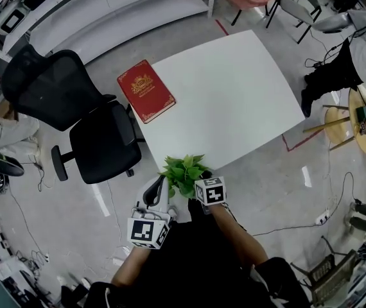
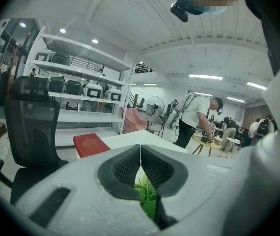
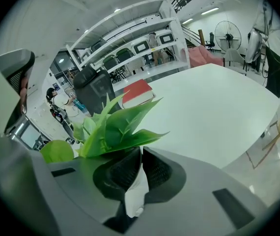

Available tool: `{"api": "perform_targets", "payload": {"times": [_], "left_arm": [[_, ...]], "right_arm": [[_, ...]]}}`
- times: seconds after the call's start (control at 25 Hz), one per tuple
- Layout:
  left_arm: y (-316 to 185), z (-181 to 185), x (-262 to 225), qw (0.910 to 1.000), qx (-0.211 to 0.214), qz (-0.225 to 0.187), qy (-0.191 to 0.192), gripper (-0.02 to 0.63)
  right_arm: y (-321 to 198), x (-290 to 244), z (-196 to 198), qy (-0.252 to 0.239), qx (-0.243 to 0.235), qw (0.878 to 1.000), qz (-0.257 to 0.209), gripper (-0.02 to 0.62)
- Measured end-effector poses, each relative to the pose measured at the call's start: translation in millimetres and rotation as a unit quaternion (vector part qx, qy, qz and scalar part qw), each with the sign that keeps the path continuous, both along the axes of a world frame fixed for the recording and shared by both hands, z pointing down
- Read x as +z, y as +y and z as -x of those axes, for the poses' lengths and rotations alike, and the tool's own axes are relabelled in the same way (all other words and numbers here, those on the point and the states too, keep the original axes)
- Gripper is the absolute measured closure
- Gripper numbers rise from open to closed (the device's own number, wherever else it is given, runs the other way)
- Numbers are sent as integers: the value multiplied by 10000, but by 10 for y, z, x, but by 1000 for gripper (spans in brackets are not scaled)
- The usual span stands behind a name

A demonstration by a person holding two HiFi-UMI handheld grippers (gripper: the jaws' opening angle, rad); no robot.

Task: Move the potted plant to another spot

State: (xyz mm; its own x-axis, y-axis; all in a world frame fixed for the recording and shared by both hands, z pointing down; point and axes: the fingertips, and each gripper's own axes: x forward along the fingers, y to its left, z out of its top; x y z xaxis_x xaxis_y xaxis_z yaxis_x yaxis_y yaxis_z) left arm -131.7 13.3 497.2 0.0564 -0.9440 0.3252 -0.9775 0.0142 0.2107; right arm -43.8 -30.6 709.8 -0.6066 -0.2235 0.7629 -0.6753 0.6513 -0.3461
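At lower centre, head view: the potted plant [image 1: 184, 173] is showing by the white table's [image 1: 234, 95] near edge. Left gripper view: the left gripper [image 2: 140, 154] is pressing its jaws together, empty. Right gripper view: the right gripper [image 3: 141, 156] is pinching the potted plant's white rim.

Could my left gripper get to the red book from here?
Likely yes: the left gripper is shut and empty, and nothing stands between it and the red book on the table.

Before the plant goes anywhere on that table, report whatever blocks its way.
Nothing visible blocks it. The right claw grips the potted plant by the table's near edge; the top is bare except for a red book on its left corner.
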Motion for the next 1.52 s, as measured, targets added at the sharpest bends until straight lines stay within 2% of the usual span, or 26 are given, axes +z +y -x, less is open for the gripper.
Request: {"api": "perform_targets", "payload": {"times": [0.6, 1.0, 1.52], "left_arm": [[-537, -302, -227, 9994, 115, -299, -93, 588], [-761, -573, -234, 9980, 474, -417, -35, 588], [-1094, -807, -302, 9938, 968, -553, -4, 588]], "right_arm": [[-550, -170, -388, -73, 138, 9998, -135, 569], [-996, -237, -950, -49, 952, 9951, -266, 569], [-1512, -239, -1638, -49, 2132, 9765, -302, 569]]}}
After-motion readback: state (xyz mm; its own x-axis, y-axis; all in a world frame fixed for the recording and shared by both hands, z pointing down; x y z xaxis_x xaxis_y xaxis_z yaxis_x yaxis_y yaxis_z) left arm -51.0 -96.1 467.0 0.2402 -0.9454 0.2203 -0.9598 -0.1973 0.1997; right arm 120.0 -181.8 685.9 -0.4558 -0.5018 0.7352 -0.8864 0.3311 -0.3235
